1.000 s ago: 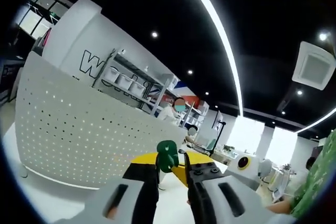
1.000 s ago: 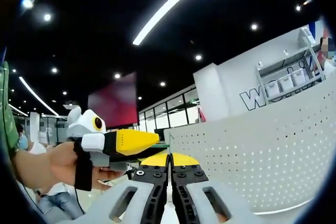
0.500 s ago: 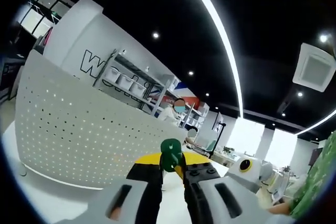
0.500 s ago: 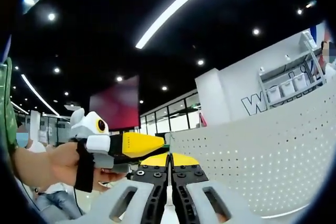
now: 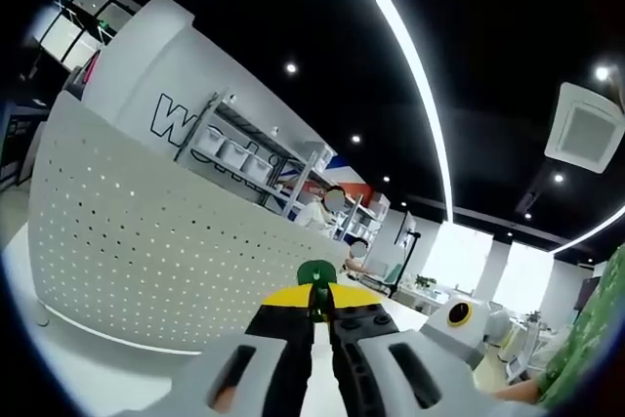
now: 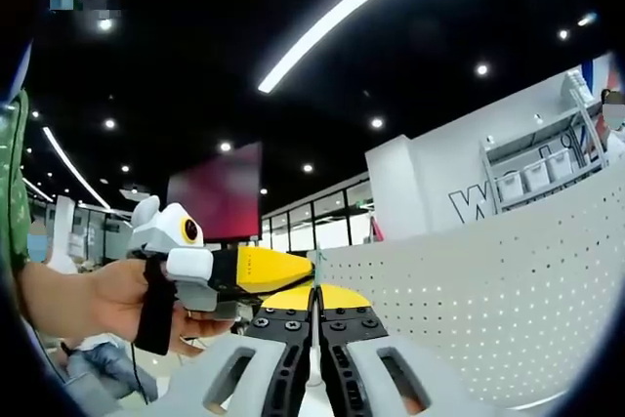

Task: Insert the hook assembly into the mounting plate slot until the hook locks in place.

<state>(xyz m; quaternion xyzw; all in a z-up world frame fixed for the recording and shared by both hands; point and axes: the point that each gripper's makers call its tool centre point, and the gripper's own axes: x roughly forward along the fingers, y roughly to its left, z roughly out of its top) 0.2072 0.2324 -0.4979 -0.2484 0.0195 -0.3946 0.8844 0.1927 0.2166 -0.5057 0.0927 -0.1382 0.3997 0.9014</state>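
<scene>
Where pegboard [image 5: 146,261] curves, ceiling light strip [image 5: 410,65] overhead.

Both views look up into a dark, almost black ceiling, lit by a long white light strip [image 5: 410,75] that curves with the fisheye bend, plus small round spotlights [image 6: 376,122]. The strip blows out to pure white with soft glare. The white perforated panel [image 5: 146,251] is evenly bright, with faint shadow at its base. Straight lines bow strongly toward the edges. Bright windows [image 5: 459,256] are overexposed. Far figures and shelves look soft and slightly blurred.
</scene>
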